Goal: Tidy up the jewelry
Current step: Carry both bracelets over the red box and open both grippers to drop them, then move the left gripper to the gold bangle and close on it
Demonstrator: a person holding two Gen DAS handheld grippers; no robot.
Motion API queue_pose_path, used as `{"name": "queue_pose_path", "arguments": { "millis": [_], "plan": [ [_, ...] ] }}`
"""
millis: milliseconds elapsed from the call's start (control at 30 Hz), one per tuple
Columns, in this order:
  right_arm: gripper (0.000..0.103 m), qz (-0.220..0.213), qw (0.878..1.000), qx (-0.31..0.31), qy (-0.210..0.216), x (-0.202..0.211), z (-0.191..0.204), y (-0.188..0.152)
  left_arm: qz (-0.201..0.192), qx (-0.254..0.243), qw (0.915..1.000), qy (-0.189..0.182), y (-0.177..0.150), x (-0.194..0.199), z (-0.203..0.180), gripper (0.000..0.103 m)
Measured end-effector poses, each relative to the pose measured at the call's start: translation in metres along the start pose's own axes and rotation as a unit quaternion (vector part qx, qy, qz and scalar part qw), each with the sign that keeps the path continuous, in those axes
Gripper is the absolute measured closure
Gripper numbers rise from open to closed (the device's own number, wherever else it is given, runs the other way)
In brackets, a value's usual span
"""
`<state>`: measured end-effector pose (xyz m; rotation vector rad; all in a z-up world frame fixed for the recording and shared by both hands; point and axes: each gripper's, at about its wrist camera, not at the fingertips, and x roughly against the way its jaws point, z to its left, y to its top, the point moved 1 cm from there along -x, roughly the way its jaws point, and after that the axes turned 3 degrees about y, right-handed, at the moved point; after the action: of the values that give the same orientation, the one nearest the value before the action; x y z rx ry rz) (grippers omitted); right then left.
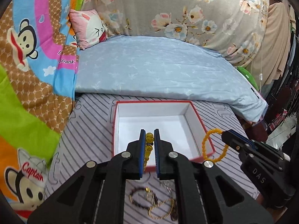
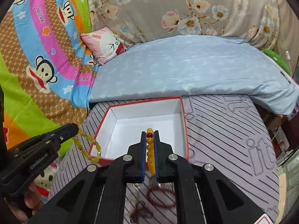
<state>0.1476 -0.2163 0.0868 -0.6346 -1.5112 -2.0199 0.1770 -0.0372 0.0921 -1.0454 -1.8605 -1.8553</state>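
The left gripper (image 1: 149,140) pinches a translucent yellow glass-bead bracelet (image 2: 87,145); the right gripper (image 2: 149,141) clamps an opaque amber bead bracelet (image 1: 214,147). Both loops dangle across the red-rimmed white cardboard box's (image 1: 198,115) six-o'clock edge, probably outside; releasing could snag them.

Two yellow bead bracelets (image 1: 149,145) (image 2: 150,153) held above open red-rimmed white box (image 1: 198,115)

— What colours do I have here?
— I see a box (image 1: 200,128) white inside with red rim, a grey striped sheet (image 1: 89,130), a pale blue quilt (image 1: 149,69), and yellow beads (image 2: 150,153).
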Motion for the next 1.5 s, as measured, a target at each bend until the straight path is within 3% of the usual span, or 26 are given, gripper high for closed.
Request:
{"name": "queue_pose_path", "arguments": {
  "millis": [267, 567, 900, 967, 1033, 1100, 1200, 1500],
  "plan": [
    [0.096, 0.028, 1.000, 0.007, 0.010, -0.079, -0.004, 0.034, 0.009, -0.010, 0.9998, 0.015, 0.041, -0.073, 0.005, 0.095],
    [0.096, 0.063, 0.998, 0.011, -0.017, -0.135, -0.025, 0.040, 0.034, -0.040, 0.9981, 0.033, 0.047, -0.142, 0.004, 0.095],
    [0.096, 0.076, 0.996, 0.018, -0.035, -0.155, -0.030, 0.040, 0.043, -0.038, 0.9979, 0.032, 0.041, -0.162, 0.009, 0.095],
    [0.091, 0.074, 0.996, 0.019, -0.041, -0.155, -0.030, 0.040, 0.044, -0.037, 0.9977, 0.036, 0.042, -0.165, 0.012, 0.094],
    [0.076, 0.069, 0.996, 0.019, -0.046, -0.152, -0.030, 0.040, 0.046, -0.033, 0.9980, 0.030, 0.042, -0.166, 0.015, 0.093],
    [0.064, 0.060, 0.997, 0.017, -0.049, -0.147, -0.032, 0.041, 0.042, -0.031, 0.9980, 0.037, 0.044, -0.164, 0.017, 0.075],
    [0.063, 0.049, 0.997, 0.014, -0.050, -0.133, -0.032, 0.041, 0.027, -0.021, 0.9983, 0.048, 0.047, -0.153, 0.022, 0.064],
    [0.061, 0.015, 0.999, 0.014, -0.047, -0.062, -0.029, 0.018, 0.014, 0.018, 0.9986, 0.048, 0.035, -0.102, 0.040, 0.063]
  ]
}}
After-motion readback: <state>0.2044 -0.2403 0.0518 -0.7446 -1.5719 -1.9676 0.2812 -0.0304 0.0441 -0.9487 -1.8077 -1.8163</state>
